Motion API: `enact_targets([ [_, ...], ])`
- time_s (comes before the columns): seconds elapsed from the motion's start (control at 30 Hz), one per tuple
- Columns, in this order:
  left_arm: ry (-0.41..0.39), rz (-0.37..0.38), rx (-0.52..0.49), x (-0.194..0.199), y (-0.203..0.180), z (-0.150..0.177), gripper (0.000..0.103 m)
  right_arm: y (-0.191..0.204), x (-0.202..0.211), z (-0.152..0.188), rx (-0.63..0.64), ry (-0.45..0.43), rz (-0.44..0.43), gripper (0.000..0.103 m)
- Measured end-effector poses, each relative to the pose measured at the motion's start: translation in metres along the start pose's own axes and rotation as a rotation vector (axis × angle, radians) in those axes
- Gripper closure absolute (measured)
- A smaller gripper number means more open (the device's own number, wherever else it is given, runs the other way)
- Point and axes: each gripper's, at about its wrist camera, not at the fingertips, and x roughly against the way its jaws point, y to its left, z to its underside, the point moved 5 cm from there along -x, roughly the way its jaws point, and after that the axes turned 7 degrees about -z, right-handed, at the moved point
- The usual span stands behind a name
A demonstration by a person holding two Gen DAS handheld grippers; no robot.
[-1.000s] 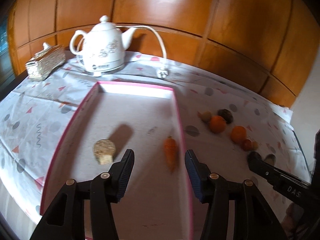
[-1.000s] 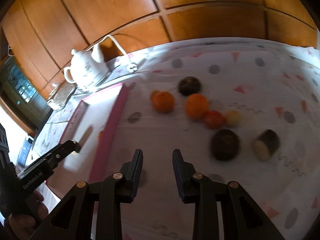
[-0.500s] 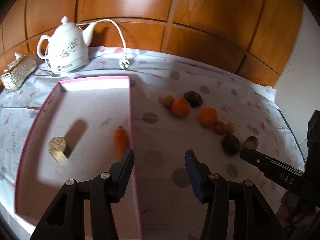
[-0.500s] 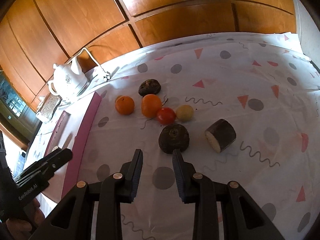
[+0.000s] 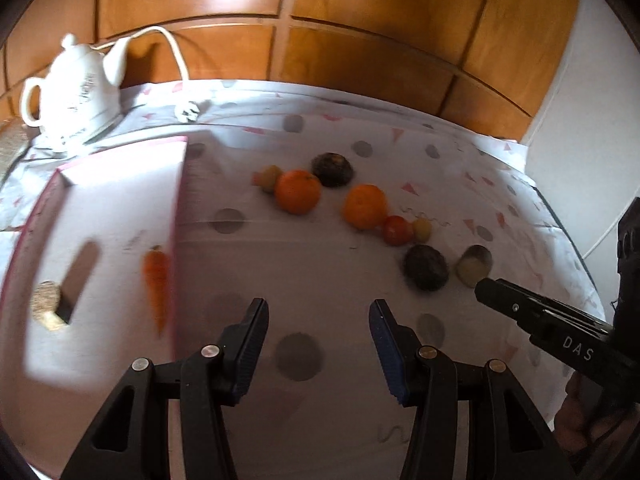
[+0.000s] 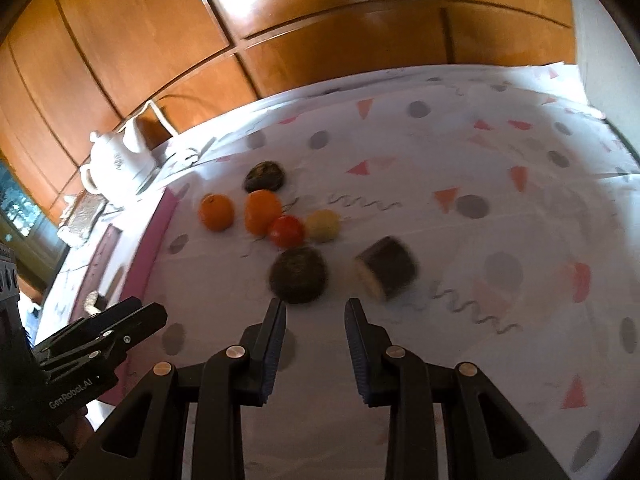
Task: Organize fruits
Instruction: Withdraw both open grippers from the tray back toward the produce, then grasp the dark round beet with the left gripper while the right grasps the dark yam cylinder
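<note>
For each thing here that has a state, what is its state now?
left hand-held gripper: open, empty
right hand-held gripper: open, empty
pink tray: holds the carrot
kettle: upright, lid on
kettle plug: unplugged, on the tablecloth
two oranges: on the tablecloth, outside the tray

I'm in a home, likely a dining room: the table point(image 6: 460, 160) wears a white cloth printed with dots and triangles, a white ceramic electric kettle point(image 5: 76, 92) with its cord stands at the back, and wood paneling point(image 5: 360, 40) covers the wall.
</note>
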Motion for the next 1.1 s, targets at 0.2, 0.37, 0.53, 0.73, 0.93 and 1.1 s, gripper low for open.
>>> enact_targets([
  [0.2, 0.004, 0.056, -0.063, -0.008, -0.030, -0.004, 0.045, -0.026, 0.004, -0.006, -0.039, -0.036, 0.074, 0.062],
  [0.37, 0.014, 0.119, -0.098, -0.019, -0.055, -0.013, 0.044, -0.032, -0.002, -0.012, 0.006, -0.033, 0.105, 0.060],
  [0.53, 0.042, 0.149, -0.112, -0.034, -0.071, -0.017, 0.044, -0.039, -0.012, -0.015, 0.029, -0.012, 0.101, 0.060],
  [0.73, 0.053, 0.140, -0.141, -0.052, -0.082, -0.018, 0.045, -0.046, -0.010, -0.011, 0.021, -0.018, 0.078, 0.060],
  [0.93, 0.069, 0.145, -0.106, -0.066, -0.082, -0.021, 0.046, -0.051, -0.011, -0.012, 0.000, -0.022, 0.075, 0.060],
  [1.1, 0.071, 0.200, -0.067, -0.068, -0.082, -0.024, 0.058, -0.051, -0.014, -0.016, 0.015, -0.028, 0.066, 0.060],
])
